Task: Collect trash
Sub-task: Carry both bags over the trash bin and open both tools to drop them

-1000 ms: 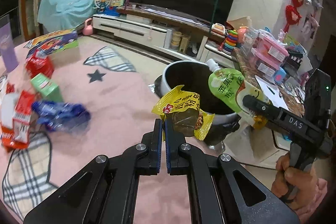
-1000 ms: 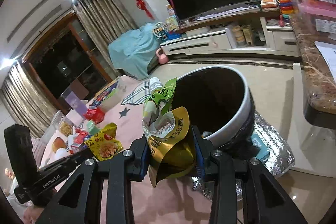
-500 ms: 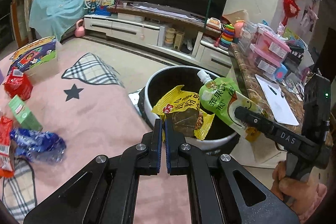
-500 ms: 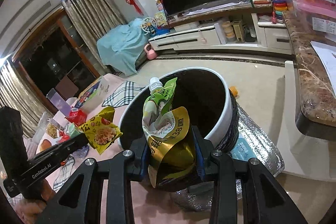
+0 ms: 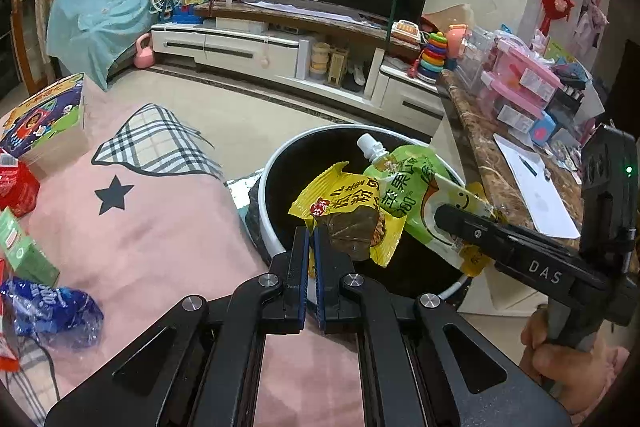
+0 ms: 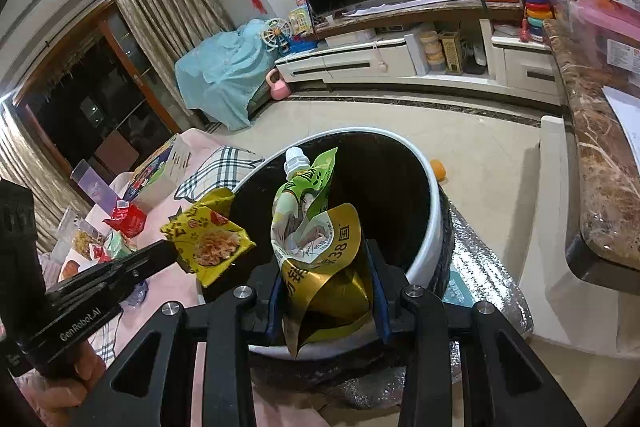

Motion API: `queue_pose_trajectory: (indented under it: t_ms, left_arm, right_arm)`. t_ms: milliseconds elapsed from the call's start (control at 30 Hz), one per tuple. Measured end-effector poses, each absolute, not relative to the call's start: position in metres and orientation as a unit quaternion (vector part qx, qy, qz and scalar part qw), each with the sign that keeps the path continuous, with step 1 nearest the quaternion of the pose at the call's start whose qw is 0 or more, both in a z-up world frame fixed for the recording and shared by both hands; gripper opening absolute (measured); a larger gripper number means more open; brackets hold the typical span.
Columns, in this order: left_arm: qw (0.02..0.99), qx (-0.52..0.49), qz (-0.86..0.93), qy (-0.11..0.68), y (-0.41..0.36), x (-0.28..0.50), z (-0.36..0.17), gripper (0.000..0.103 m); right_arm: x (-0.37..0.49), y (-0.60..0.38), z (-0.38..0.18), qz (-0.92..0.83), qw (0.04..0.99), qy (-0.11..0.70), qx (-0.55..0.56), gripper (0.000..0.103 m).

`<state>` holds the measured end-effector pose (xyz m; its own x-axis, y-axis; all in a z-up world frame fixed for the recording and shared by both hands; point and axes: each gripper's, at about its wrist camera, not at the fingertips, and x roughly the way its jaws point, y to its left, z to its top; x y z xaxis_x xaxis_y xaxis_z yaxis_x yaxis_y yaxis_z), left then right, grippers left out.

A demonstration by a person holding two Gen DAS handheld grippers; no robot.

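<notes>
My left gripper (image 5: 311, 233) is shut on a yellow snack wrapper (image 5: 352, 215) and holds it over the near rim of the round bin (image 5: 272, 227), white-rimmed and black inside. My right gripper (image 6: 325, 269) is shut on a green and gold drink pouch (image 6: 316, 235) with a white cap, held above the bin's opening (image 6: 434, 223). The pouch (image 5: 416, 195) and right gripper (image 5: 444, 217) show at right in the left wrist view. The wrapper (image 6: 210, 241) and left gripper (image 6: 170, 251) show at left in the right wrist view.
The pink cloth (image 5: 152, 235) holds more trash: a blue wrapper (image 5: 48, 315), a green carton (image 5: 20, 251), a red packet (image 5: 16, 183) and a colourful box (image 5: 44, 119). A marble counter (image 6: 600, 163) stands right of the bin. A TV cabinet (image 5: 280, 47) lies beyond.
Both grippers have moved forward and over the bin with their items still held. The wrapper and pouch now hang above the bin's opening.
</notes>
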<state>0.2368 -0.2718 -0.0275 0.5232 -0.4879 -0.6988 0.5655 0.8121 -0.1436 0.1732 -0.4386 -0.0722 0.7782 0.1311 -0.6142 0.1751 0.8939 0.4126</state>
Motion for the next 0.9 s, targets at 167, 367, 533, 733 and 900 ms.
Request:
queue_pose_trajectory:
  t_ms: [167,367,533,733,900]
  left_arm:
    - [0.868,0.051,-0.302,0.391,-0.275,0.242,-0.031,0.006]
    - [0.87,0.052,-0.296,0.391,-0.271,0.237,-0.032,0.036]
    - [0.873,0.043,-0.287,0.392,-0.255,0.227,-0.034,0.047]
    - [0.882,0.036,-0.266,0.387,-0.223,0.207,-0.038,0.057]
    - [0.885,0.013,-0.245,0.395,-0.187,0.194,-0.045,0.058]
  right_arm:
    - [0.179,-0.442,-0.071,-0.017,0.915,0.333,0.228,0.039]
    - [0.177,-0.443,-0.07,-0.032,0.915,0.331,0.229,0.057]
    - [0.169,-0.442,-0.064,-0.031,0.919,0.314,0.237,0.074]
    - [0.159,-0.42,-0.056,-0.015,0.926,0.303,0.226,0.083]
    - [0.151,-0.392,-0.051,0.015,0.929,0.298,0.218,0.088]
